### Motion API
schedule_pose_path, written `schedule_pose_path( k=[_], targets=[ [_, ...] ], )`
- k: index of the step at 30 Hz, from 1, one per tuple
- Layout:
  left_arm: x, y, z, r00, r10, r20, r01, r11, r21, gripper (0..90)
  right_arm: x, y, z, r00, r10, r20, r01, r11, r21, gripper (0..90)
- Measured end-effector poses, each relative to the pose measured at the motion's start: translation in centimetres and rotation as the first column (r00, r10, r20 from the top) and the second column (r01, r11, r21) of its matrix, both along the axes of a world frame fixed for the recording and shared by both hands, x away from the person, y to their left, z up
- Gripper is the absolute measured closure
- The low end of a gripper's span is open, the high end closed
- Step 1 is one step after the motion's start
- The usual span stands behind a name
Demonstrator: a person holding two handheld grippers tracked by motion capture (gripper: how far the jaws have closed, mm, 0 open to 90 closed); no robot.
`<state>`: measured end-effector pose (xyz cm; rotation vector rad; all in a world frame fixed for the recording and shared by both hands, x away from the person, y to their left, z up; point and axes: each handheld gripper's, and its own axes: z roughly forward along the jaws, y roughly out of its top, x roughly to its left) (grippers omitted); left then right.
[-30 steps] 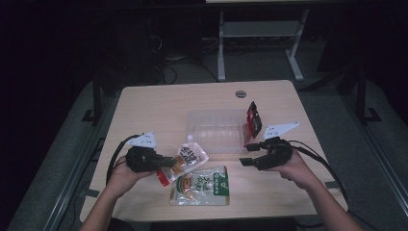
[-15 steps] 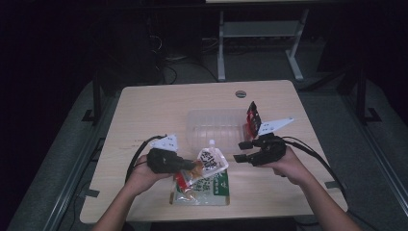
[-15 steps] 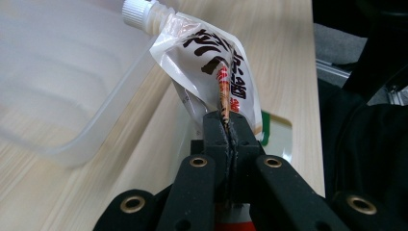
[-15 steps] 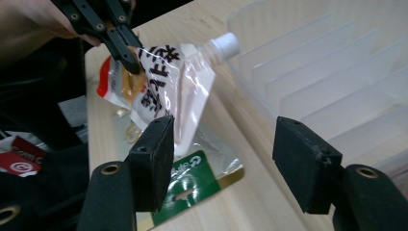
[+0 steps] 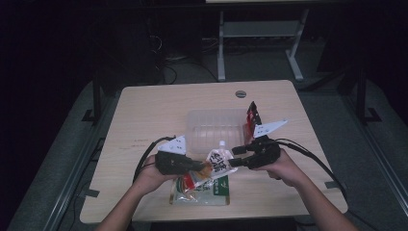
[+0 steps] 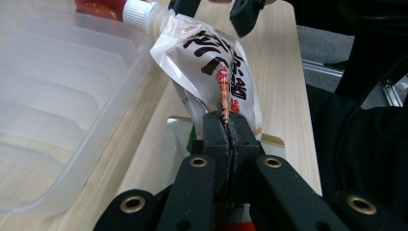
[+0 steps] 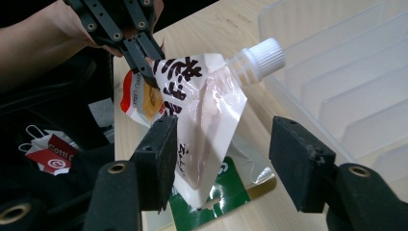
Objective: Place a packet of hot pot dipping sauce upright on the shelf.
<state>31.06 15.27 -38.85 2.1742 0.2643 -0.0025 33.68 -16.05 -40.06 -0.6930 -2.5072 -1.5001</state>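
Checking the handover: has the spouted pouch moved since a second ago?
Yes. The spouted pouch, clamped by the left gripper, has shifted right along the clear tray's near edge, toward the open right gripper.

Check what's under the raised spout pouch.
Under the spout pouch held by the left gripper lies a flat green-labelled packet on the table. The pouch covers most of its print.
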Motion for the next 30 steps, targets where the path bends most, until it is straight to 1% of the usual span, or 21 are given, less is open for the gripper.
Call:
schedule_pose_path(
  k=[3,9,11,12,15,17,20,23,24,25,27,28,30],
  targets=[
    [0.0,-0.1,0.0,1.0000,-0.008,0.002,0.008,1.0000,-0.002,88.6,0.0,0.4,-0.2,0.9997,0.023,-0.008,-0.023,0.9997,0.008,46.3],
    [-0.2,-0.3,0.0,0.9994,-0.025,0.025,0.025,0.9997,-0.001,88.6,-0.2,1.0,-0.3,0.9971,0.070,-0.029,-0.069,0.9974,0.022,56.6],
    [-0.3,-0.3,0.0,0.9991,-0.029,0.031,0.029,0.9996,0.000,88.6,-0.2,1.1,-0.4,0.9966,0.077,-0.030,-0.076,0.9968,0.023,60.6],
    [-0.3,-0.3,0.1,0.9990,-0.028,0.034,0.028,0.9996,-0.002,88.6,-0.2,1.0,-0.4,0.9960,0.080,-0.038,-0.080,0.9965,0.025,61.5],
    [-0.3,-0.2,0.1,0.9986,-0.026,0.045,0.027,0.9996,-0.002,88.6,-0.1,1.1,-0.4,0.9956,0.084,-0.042,-0.083,0.9961,0.030,65.2],
    [-0.2,-0.2,0.1,0.9985,-0.027,0.047,0.028,0.9996,-0.004,88.6,-0.1,1.1,-0.5,0.9952,0.087,-0.046,-0.085,0.9959,0.030,64.8],
    [-0.2,-0.2,0.0,0.9982,-0.021,0.057,0.021,0.9998,-0.004,88.6,0.0,1.1,-0.6,0.9945,0.089,-0.055,-0.087,0.9956,0.035,67.4],
    [-0.1,-0.1,0.0,0.9977,-0.018,0.065,0.018,0.9998,-0.002,88.5,-0.1,1.1,-0.6,0.9927,0.103,-0.063,-0.101,0.9942,0.037,74.7],
    [-0.1,-0.1,-0.1,0.9980,-0.012,0.062,0.013,0.9999,-0.004,88.5,-0.1,1.2,-0.7,0.9923,0.109,-0.059,-0.106,0.9935,0.041,76.4],
    [-0.1,-0.1,-0.1,0.9980,-0.011,0.063,0.011,0.9999,-0.002,88.5,-0.1,1.2,-0.7,0.9919,0.116,-0.052,-0.114,0.9924,0.047,80.4],
    [0.0,0.0,-0.1,0.9975,-0.010,0.070,0.010,1.0000,0.001,88.5,-0.2,1.4,-0.8,0.9914,0.123,-0.044,-0.121,0.9910,0.057,85.2],
    [0.0,0.0,-0.2,0.9978,-0.009,0.066,0.009,1.0000,-0.002,88.4,-0.3,1.4,-0.7,0.9911,0.124,-0.048,-0.121,0.9911,0.055,86.2],
    [0.0,0.0,-0.3,0.9978,-0.010,0.066,0.010,1.0000,-0.002,88.3,-0.3,1.5,-0.8,0.9907,0.133,-0.028,-0.132,0.9902,0.046,88.6]
  ],
)
